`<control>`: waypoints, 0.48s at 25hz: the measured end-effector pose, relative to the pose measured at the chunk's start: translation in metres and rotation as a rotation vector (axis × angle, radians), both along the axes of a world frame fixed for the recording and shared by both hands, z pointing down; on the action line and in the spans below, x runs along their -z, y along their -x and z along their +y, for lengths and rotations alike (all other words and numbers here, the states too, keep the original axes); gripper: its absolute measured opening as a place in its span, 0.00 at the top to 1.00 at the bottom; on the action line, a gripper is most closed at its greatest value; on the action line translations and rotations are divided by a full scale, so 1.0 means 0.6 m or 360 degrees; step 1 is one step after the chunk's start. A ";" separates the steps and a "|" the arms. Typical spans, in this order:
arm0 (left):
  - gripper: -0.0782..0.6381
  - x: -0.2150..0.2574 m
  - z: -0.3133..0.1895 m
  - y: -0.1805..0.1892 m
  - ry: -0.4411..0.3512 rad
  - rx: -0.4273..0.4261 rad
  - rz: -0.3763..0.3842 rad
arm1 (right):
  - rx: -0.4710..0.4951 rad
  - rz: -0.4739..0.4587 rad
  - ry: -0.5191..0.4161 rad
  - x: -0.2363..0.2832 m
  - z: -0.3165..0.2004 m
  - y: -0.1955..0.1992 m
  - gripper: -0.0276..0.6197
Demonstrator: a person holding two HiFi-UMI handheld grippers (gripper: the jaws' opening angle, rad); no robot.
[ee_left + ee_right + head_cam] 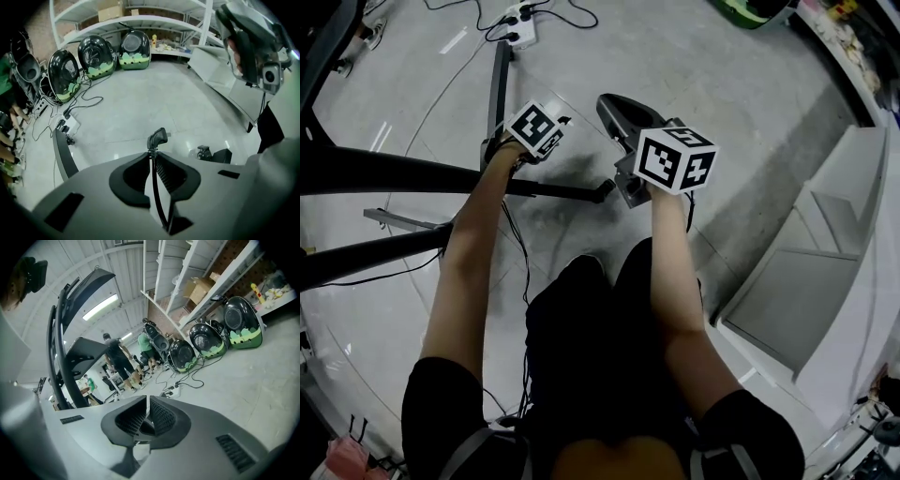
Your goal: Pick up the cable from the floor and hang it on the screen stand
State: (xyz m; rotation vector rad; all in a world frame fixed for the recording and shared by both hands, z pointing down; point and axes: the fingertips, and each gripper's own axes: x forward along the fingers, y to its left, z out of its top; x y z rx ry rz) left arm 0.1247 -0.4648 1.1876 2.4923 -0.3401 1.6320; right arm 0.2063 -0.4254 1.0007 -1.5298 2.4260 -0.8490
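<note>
A thin black cable [157, 197] runs up between the jaws of my left gripper [151, 152], which is shut on it. Its black plug end [158, 138] sticks out just past the fingertips. In the head view the left gripper [534, 129] hangs over the stand's base and points steeply down; the cable [521, 258] trails down beside my left forearm. My right gripper [611, 103] is held level to its right, and in its own view the right gripper [147, 401] is shut with nothing in it. The black screen stand [61, 352] rises at that view's left.
The stand's black legs [499, 80] and bars [394, 173] spread over the grey floor on the left. A white power strip [517, 26] with cables lies beyond. White shelving [825, 281] runs along the right. Pet carriers [96, 56] line the far wall; people [117, 359] stand behind.
</note>
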 end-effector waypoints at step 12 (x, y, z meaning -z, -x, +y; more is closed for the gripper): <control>0.82 0.140 0.040 -0.041 -0.0104 0.0009 0.0238 | -0.0105 -0.0094 -0.0151 0.130 0.005 -0.012 0.92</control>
